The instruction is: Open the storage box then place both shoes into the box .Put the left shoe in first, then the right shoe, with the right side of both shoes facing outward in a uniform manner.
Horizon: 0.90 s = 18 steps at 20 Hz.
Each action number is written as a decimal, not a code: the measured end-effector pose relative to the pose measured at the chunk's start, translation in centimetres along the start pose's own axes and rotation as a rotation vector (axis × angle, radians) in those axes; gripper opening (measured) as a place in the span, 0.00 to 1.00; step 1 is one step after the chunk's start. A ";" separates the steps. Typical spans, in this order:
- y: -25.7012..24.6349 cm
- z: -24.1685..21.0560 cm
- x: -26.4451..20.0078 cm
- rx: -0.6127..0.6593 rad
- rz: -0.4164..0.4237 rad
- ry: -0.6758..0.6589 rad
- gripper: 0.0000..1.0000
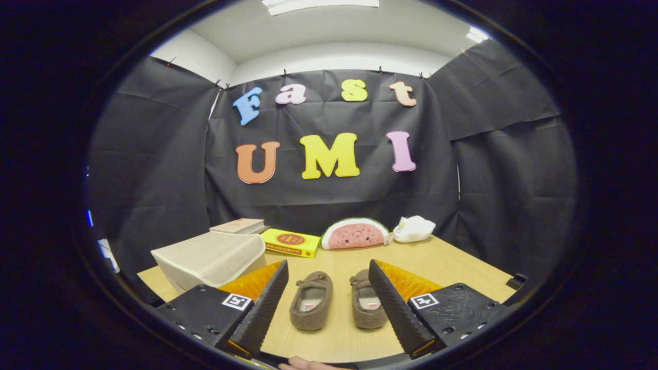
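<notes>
Two brown fuzzy slippers lie side by side on the wooden table (452, 262), toes pointing away from me. The left shoe (311, 300) and the right shoe (367, 299) both rest between my fingers, just ahead of the tips. My gripper (328, 303) is open wide, with nothing held. The beige fabric storage box (212, 258) stands to the left, beyond my left finger, and its soft lid is folded down over the top.
Behind the box lies a closed book (239, 226). A flat yellow box (290, 242), a watermelon-slice plush (355, 234) and a small white plush (414, 228) line the table's back edge. A fingertip of the person's hand (308, 364) shows below the fingers.
</notes>
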State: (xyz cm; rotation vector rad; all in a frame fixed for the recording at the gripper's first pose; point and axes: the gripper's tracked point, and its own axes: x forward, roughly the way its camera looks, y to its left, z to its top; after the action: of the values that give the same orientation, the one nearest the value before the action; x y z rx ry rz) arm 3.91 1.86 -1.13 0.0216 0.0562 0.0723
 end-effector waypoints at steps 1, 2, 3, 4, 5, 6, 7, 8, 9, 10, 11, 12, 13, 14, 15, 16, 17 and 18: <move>0.7 0.0 1.0 0.020 0.032 0.013 0.96; 1.5 0.0 2.1 0.042 0.067 0.036 0.95; 2.2 0.1 3.3 0.069 0.105 0.059 0.95; 3.3 0.3 4.6 0.103 0.151 0.089 0.95; 4.3 0.5 6.1 0.146 0.203 0.114 0.95; 5.4 0.6 7.5 0.189 0.255 0.150 0.95; 6.7 0.6 9.0 0.233 0.313 0.186 0.95; 7.9 0.4 10.4 0.288 0.365 0.227 0.95; 8.9 0.2 11.7 0.344 0.417 0.275 0.95; 10.0 -0.3 12.7 0.405 0.468 0.329 0.95; 10.8 -0.7 13.8 0.468 0.504 0.379 0.95; 11.5 -1.1 14.8 0.526 0.532 0.430 0.95; 12.0 -1.9 15.6 0.569 0.559 0.471 0.95; 12.5 -2.8 16.5 0.588 0.566 0.512 0.95; 13.0 -3.5 17.3 0.607 0.577 0.550 0.95; 13.5 -4.2 17.9 0.629 0.591 0.591 0.95; 14.2 -5.0 18.1 0.648 0.616 0.632 0.95; 15.0 -5.7 18.2 0.660 0.651 0.673 0.95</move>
State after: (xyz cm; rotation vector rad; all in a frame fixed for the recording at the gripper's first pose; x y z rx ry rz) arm 20.66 18.24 -7.44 0.6781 0.7454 0.7099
